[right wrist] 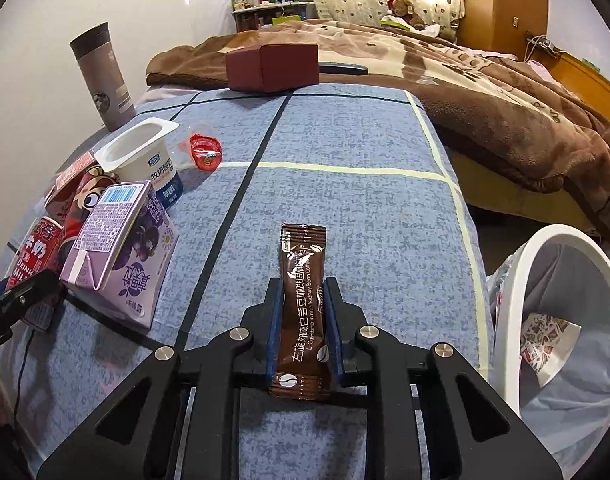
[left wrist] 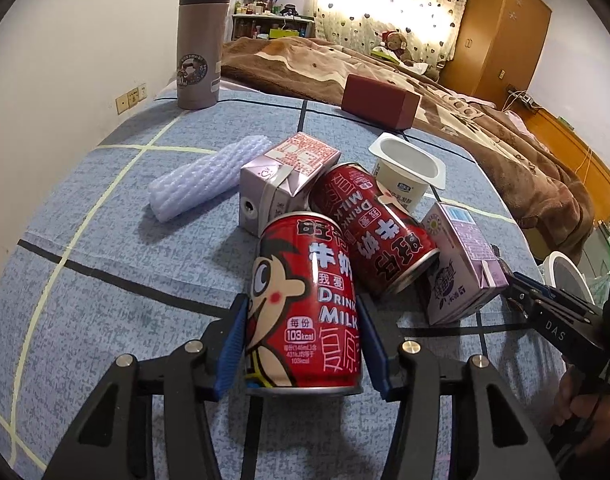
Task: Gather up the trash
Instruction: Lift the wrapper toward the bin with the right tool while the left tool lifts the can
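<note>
**Both claws loaded: can on the left, coffee stick on the right**

The left claw (left wrist: 301, 344) was clamped on an upright red milk can (left wrist: 303, 300), blue pads pressed to its sides, the can's base on the blue checked cloth (left wrist: 105, 300). The right claw (right wrist: 303, 328) was closed tight on a brown coffee stick (right wrist: 303, 300) lying flat on the same cloth. The white bin (right wrist: 545, 320), lined with a bag, stood just off the cloth's edge on the right.

Risks, as judged:
- The can wall was smooth and curved; it could twist or slip from the pads on the lift.
- A second red can (left wrist: 369, 232) leaned close behind the held one, with a purple carton (left wrist: 461, 264) beside it; lifting could topple either.
- The stick was thin and limp; it might sag or slide out during the swing to the bin.
- The left claw's route to the bin crosses the right one's, so the two could collide.

Legible writing: "DRINK MILK" and "103kcal" on the can; "L-Carnitine White Kidney Bean Coffee" on the stick; "DAS" on the right claw's body. Remaining print was Chinese and not fully readable.
</note>
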Available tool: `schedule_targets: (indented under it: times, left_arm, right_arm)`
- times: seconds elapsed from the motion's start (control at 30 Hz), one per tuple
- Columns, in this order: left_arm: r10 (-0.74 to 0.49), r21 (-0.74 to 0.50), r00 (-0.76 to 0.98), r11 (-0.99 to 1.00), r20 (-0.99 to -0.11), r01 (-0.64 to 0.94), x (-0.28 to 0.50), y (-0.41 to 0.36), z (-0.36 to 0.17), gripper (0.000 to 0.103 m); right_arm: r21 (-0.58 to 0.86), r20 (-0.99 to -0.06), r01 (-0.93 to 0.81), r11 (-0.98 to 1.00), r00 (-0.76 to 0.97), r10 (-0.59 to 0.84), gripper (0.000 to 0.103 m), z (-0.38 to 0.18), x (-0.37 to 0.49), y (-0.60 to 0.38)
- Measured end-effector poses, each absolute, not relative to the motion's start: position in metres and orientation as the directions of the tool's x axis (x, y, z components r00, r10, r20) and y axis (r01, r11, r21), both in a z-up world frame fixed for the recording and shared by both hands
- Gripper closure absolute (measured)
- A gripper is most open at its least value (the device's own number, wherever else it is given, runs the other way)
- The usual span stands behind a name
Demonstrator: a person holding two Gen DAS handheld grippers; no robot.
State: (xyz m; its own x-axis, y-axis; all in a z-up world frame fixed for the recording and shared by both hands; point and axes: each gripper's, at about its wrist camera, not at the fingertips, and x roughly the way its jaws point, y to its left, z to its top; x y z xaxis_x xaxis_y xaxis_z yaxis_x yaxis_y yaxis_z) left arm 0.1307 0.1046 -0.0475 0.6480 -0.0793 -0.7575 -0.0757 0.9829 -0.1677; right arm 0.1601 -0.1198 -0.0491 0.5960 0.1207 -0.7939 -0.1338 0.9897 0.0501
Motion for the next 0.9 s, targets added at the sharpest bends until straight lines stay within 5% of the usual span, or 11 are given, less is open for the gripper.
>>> schedule_targets:
  times: [0.9]
  left_arm:
    - [-0.06,-0.128,0.7,0.991,-0.711,-0.045,0.107,0.085,-0.022,0.048]
  right_arm:
    - [0.092,-0.761,-0.154,0.984,0.626,0.169,0.083,-0.034,0.14,-0.129]
